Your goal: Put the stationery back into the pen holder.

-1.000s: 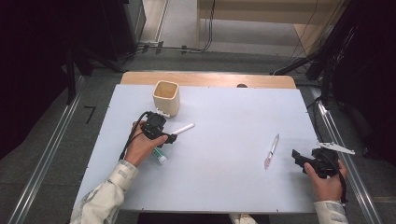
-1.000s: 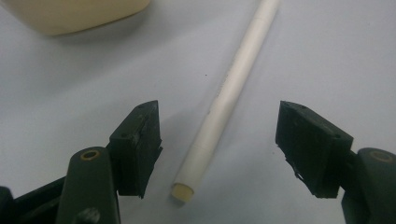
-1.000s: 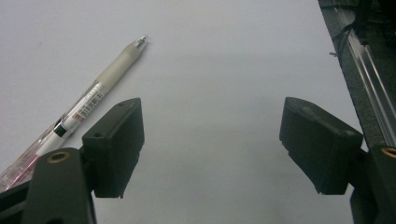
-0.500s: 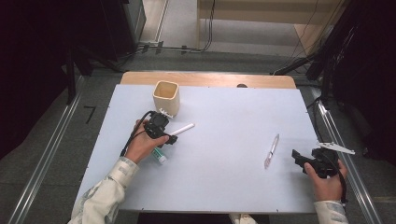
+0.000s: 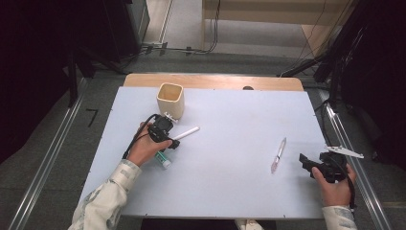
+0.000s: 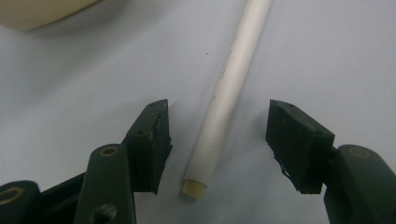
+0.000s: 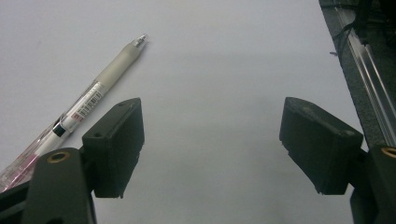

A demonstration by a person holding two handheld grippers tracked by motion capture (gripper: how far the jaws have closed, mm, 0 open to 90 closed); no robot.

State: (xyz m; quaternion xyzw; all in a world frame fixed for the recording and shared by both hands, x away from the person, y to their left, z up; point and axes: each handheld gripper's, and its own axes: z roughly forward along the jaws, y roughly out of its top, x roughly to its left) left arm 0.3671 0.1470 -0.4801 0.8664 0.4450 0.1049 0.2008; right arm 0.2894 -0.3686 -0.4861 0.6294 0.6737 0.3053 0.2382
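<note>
Just in front of the cream cup (image 5: 171,99), on the person's side of it, the left gripper (image 5: 176,142) straddles the near end of a white pen (image 5: 186,133) that lies flat on the pale surface (image 5: 230,182). In the left gripper view, the pen (image 6: 229,91) runs up between the two jaws with a clear gap on each side. The jaws have just been closing in on it, but the pads do not yet press it, so the gripper is not yet grasping anything and the pen is not lifted. A small tube-like thing with a greenish end (image 5: 163,158) lies on the near side of that hand, farther from the cup; what it is I cannot tell.

Well to the right of the cup, a clear pen with a pink end (image 5: 278,155) lies on the surface, untouched. The right gripper (image 5: 306,163) waits just beside it, its jaws spread and empty; in the right gripper view this pen (image 7: 79,108) lies outside the left jaw, not between the two.

Judging from how things lie, the work looks like gathering the pens into the cup. Its opening shows nothing standing up out of it, so little is done: the first grasp is only being made, and lifting, carrying and dropping both pens are left.
</note>
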